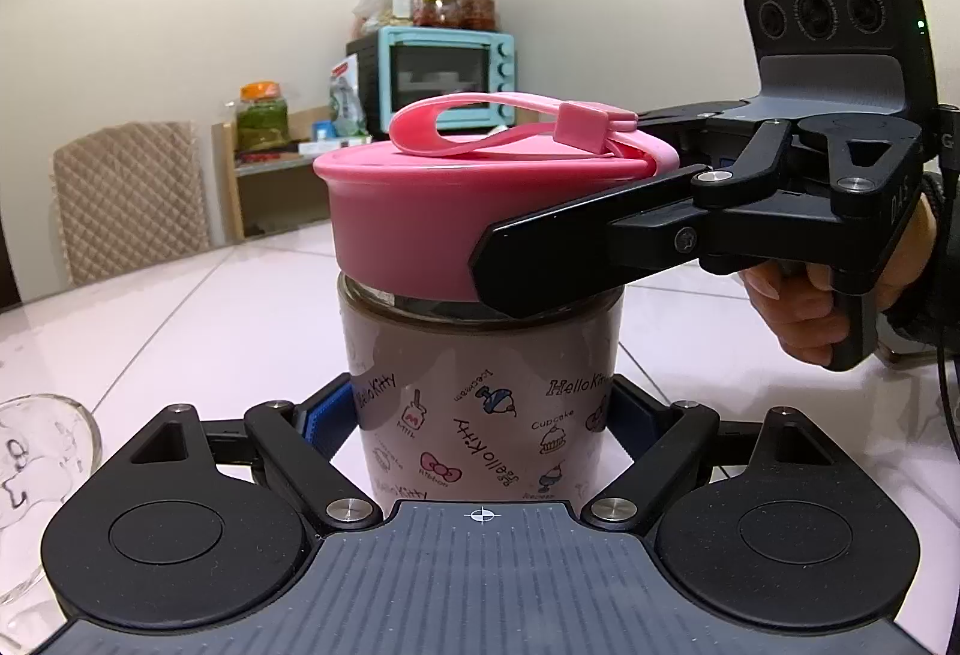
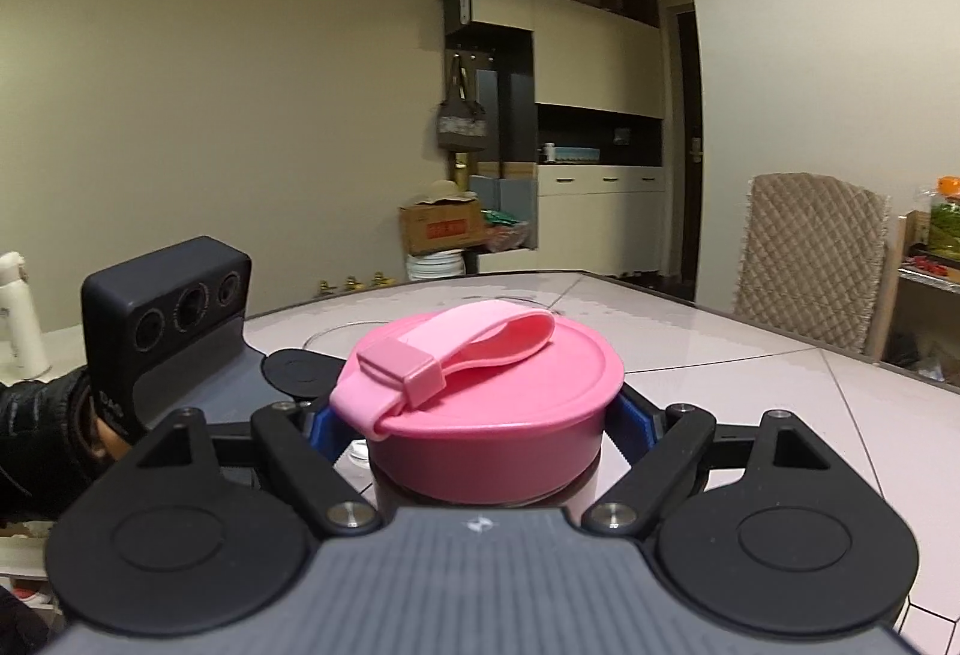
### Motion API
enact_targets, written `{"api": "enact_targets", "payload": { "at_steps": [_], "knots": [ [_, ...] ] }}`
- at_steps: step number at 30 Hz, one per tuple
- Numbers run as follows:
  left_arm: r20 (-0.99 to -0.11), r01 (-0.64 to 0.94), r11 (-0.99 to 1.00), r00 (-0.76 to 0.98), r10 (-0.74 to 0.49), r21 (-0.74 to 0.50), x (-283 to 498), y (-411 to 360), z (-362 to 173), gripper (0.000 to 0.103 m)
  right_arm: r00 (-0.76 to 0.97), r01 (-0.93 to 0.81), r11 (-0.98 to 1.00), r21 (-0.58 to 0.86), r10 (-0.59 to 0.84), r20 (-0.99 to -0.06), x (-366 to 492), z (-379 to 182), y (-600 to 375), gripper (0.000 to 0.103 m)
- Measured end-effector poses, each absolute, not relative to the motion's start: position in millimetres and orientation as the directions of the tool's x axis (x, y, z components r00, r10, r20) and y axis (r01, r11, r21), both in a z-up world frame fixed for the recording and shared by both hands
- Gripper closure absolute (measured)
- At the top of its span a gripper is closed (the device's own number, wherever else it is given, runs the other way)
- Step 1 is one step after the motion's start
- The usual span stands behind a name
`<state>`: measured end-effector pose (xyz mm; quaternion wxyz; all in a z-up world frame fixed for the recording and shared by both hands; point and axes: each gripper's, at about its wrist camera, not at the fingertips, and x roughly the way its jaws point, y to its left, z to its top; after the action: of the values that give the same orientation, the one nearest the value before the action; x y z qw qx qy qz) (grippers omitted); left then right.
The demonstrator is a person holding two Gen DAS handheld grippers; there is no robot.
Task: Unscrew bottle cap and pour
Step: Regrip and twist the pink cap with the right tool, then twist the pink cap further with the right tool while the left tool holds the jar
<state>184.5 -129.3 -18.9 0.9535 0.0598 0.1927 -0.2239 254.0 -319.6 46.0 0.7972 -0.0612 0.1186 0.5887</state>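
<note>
Bottle (image 1: 480,409): my left gripper (image 1: 480,415) fingers clamp it, steadying it.
Pink cap (image 2: 492,415): my right gripper (image 2: 486,421) fingers clamp it, probably for unscrewing.

The bottle (image 1: 480,415) reads "Hello Kitty", "Cupcake", "Milk", "Ribbon" beside small drawings

We are in a home dining room: a glossy tiled worktop (image 1: 180,307) with a quilted chair (image 1: 129,199) beside it, a turquoise toaster oven (image 1: 447,76) topped with food jars (image 1: 444,4), and cream cabinets (image 2: 600,115) holding stacked boxes.
</note>
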Motion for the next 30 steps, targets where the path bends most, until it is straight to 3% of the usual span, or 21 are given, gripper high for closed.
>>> {"api": "enact_targets", "payload": {
  "at_steps": [10,14,30],
  "knots": [
    [-0.393,0.450,0.892,0.826,-0.404,0.028,182,-128,-21,0.013,0.330,-0.938,0.347,0.020,0.906,-0.267,245,46,-318,0.015],
    [-0.393,0.450,0.892,0.826,-0.404,0.029,183,-128,-21,0.013,0.417,-0.903,0.429,-0.015,0.868,-0.271,232,48,-315,0.008],
    [-0.393,0.451,0.892,0.826,-0.405,0.029,183,-128,-21,0.013,0.716,-0.681,0.732,-0.028,0.656,-0.240,188,37,-283,0.008]
  ]
}}
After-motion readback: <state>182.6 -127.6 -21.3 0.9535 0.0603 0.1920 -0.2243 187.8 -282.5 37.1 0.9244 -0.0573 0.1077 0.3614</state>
